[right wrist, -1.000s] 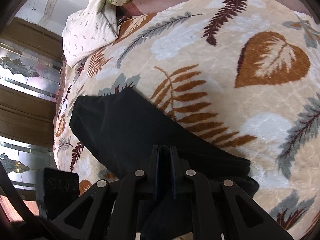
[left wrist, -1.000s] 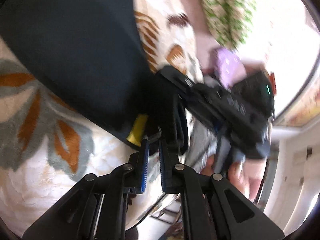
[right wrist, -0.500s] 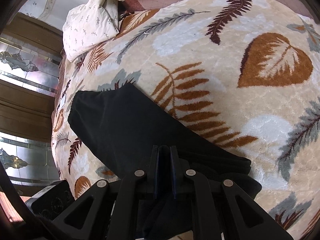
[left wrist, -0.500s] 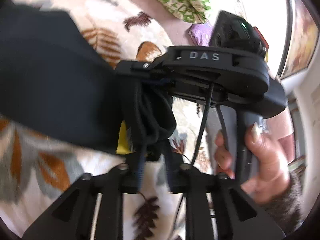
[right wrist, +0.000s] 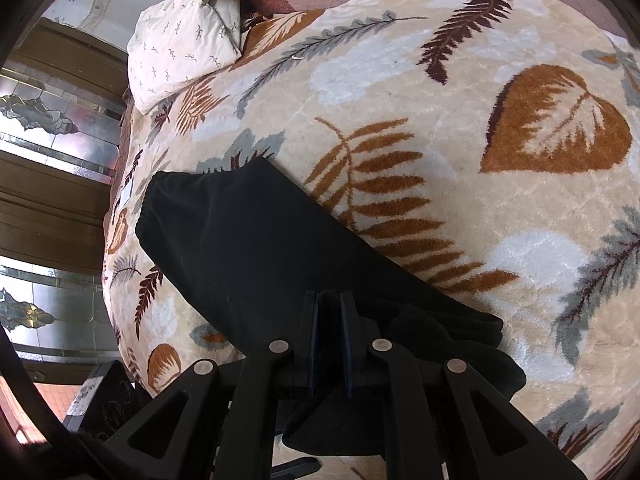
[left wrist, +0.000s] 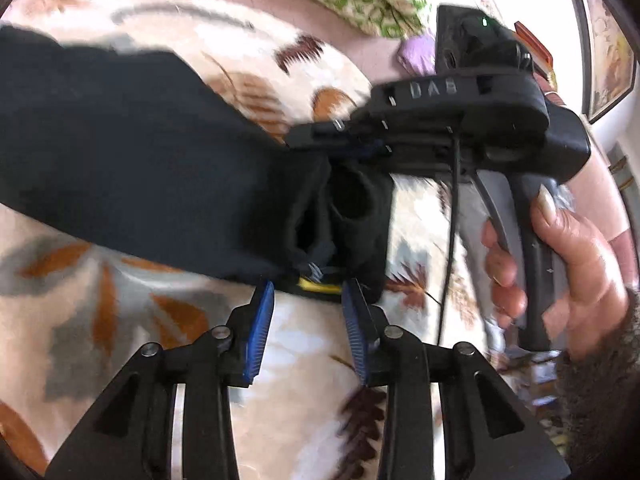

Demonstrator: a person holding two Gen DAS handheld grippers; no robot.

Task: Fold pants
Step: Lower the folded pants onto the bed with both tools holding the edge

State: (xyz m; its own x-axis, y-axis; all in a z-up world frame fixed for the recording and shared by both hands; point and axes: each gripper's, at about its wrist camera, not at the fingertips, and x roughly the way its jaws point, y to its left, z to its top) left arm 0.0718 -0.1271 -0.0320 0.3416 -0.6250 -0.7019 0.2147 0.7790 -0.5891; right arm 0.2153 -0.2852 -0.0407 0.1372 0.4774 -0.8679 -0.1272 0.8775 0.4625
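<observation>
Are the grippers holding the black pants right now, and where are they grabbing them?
The right gripper is shut on the black pants, pinching the bunched end nearest it. The left gripper has just been opening and holds nothing; the cloth sits just beyond its pads.

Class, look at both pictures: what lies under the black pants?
Under the pants lies the leaf-patterned blanket, showing all around them. A yellow strip peeks out at their bunched end. Whatever is beneath the blanket is covered.

My left hand-held gripper (left wrist: 308, 308) has just been opening; its blue pads now stand clear of the black pants' (left wrist: 132, 164) waistband.
</observation>
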